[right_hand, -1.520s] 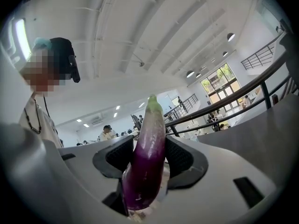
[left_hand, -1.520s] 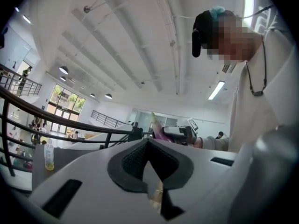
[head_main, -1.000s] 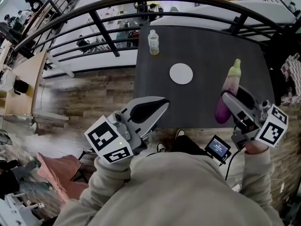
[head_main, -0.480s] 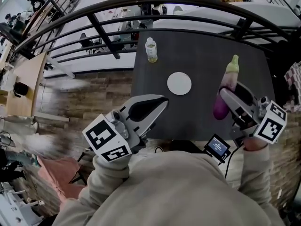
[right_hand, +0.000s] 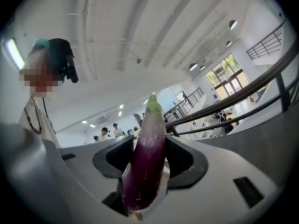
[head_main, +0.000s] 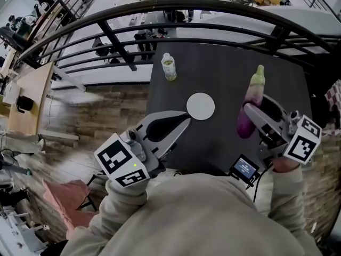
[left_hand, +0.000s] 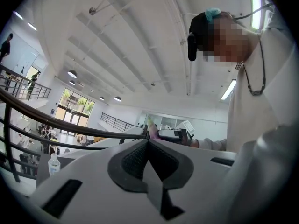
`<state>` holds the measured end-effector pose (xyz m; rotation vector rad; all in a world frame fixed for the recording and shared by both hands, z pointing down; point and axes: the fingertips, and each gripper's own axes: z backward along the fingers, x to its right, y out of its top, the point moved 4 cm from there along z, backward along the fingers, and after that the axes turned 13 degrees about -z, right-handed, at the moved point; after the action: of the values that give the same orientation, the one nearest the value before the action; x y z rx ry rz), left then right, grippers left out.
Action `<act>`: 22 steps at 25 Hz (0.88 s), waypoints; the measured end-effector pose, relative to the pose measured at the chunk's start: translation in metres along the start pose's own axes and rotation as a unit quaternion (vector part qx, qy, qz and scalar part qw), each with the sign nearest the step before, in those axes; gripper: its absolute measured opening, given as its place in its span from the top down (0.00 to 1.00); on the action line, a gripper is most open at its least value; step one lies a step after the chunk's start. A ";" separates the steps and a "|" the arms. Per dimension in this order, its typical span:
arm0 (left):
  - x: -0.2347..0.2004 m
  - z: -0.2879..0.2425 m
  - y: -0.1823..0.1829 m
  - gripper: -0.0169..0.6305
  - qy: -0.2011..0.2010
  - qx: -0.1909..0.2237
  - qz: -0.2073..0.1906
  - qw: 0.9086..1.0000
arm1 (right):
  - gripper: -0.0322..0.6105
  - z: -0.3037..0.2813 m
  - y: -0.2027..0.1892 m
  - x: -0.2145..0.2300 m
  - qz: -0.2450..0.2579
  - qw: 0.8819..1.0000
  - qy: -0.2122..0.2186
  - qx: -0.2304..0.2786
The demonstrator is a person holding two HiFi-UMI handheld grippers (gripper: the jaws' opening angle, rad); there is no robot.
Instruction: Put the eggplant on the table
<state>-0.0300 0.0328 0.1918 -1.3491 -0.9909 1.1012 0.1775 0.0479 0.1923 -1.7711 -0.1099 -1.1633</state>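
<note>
Closest to me are my pale sleeves (head_main: pixel 197 212), and out of them I hold a gripper in each hand, each with its marker cube (head_main: pixel 121 161) at the back. My left gripper (head_main: pixel 185 120) has its two jaws pressed together at the tips with nothing between them, and it sits over the near left corner of the table (head_main: pixel 224 63), partly above the wooden floor (head_main: pixel 101 111). Just below my right hand a small screen (head_main: pixel 245 168) glows blue. My right gripper (head_main: pixel 256 104) is clamped on the eggplant (head_main: pixel 250 108): the dark pads press its purple body from both sides near the thick end, and the green stem end points away from me, past the fingertips. So the eggplant is up in my grip over the right part of the dark table, not lying on it. Farther along the table top a white round disc (head_main: pixel 201 106) lies flat between the two grippers, touching neither. Beyond it, near the far left corner, a bottle (head_main: pixel 169 67) with a pale cap stands upright. Behind the table a dark railing (head_main: pixel 160 7) curves across, and past it a bright hall opens below with people (head_main: pixel 144 36) too small to make out
</note>
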 end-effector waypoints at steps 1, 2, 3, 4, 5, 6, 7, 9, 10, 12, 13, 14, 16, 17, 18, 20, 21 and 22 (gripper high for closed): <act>-0.002 -0.002 0.000 0.97 0.002 0.000 0.001 1.000 | 0.60 -0.001 0.001 0.003 -0.001 1.000 0.001 -0.002; -0.003 -0.005 0.000 0.97 0.004 0.000 0.002 1.000 | 0.60 -0.001 0.003 0.005 -0.003 1.000 0.001 -0.003; -0.004 -0.009 0.001 0.97 0.005 -0.001 0.004 1.000 | 0.60 0.000 0.005 0.008 -0.005 1.000 0.001 -0.005; -0.004 -0.013 0.000 0.97 0.005 -0.002 0.006 1.000 | 0.60 0.000 0.007 0.011 -0.008 1.000 0.002 -0.006; -0.005 -0.017 -0.001 0.97 0.006 -0.005 0.008 1.000 | 0.60 0.001 0.009 0.014 -0.010 1.000 0.002 -0.008; -0.007 -0.022 -0.002 0.97 0.007 -0.008 0.010 1.000 | 0.60 0.002 0.010 0.019 -0.013 1.000 0.002 -0.009; -0.008 -0.027 -0.003 0.97 0.008 -0.011 0.012 1.000 | 0.60 0.003 0.011 0.023 -0.016 1.000 0.003 -0.010; -0.009 -0.036 -0.005 0.97 0.008 -0.015 0.014 1.000 | 0.60 0.006 0.014 0.032 -0.021 1.000 0.004 -0.010; -0.008 -0.040 -0.006 0.97 0.007 -0.017 0.013 1.000 | 0.60 0.009 0.015 0.035 -0.024 1.000 0.005 -0.010; -0.004 -0.047 -0.008 0.97 0.006 -0.021 0.013 1.000 | 0.60 0.015 0.016 0.042 -0.029 1.000 0.006 -0.008; -0.003 -0.050 -0.010 0.97 0.006 -0.024 0.013 1.000 | 0.60 0.017 0.015 0.047 -0.032 0.999 0.007 -0.007; -0.003 -0.051 -0.012 0.97 0.008 -0.027 0.013 1.000 | 0.60 0.017 0.014 0.051 -0.035 0.999 0.009 -0.007; -0.009 -0.048 -0.018 0.97 0.011 -0.034 0.016 0.999 | 0.60 0.009 0.011 0.058 -0.040 0.999 0.011 -0.010; -0.015 -0.045 -0.019 0.97 0.014 -0.037 0.019 0.999 | 0.60 0.002 0.011 0.061 -0.041 0.999 0.011 -0.013; -0.021 -0.043 -0.020 0.97 0.017 -0.041 0.022 0.999 | 0.60 -0.004 0.010 0.063 -0.041 0.999 0.010 -0.015; -0.026 -0.042 -0.023 0.97 0.021 -0.048 0.027 0.998 | 0.60 -0.008 0.009 0.067 -0.045 0.999 0.009 -0.020; -0.024 -0.043 -0.026 0.97 0.022 -0.051 0.029 0.998 | 0.60 -0.007 0.006 0.071 -0.049 0.999 0.009 -0.022; -0.023 -0.044 -0.029 0.97 0.022 -0.053 0.031 0.998 | 0.60 -0.005 0.003 0.075 -0.052 0.998 0.008 -0.023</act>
<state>0.0086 0.0031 0.2220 -1.4938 -0.9920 1.0725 0.2165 0.0122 0.2463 -1.8144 -0.1686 -1.2643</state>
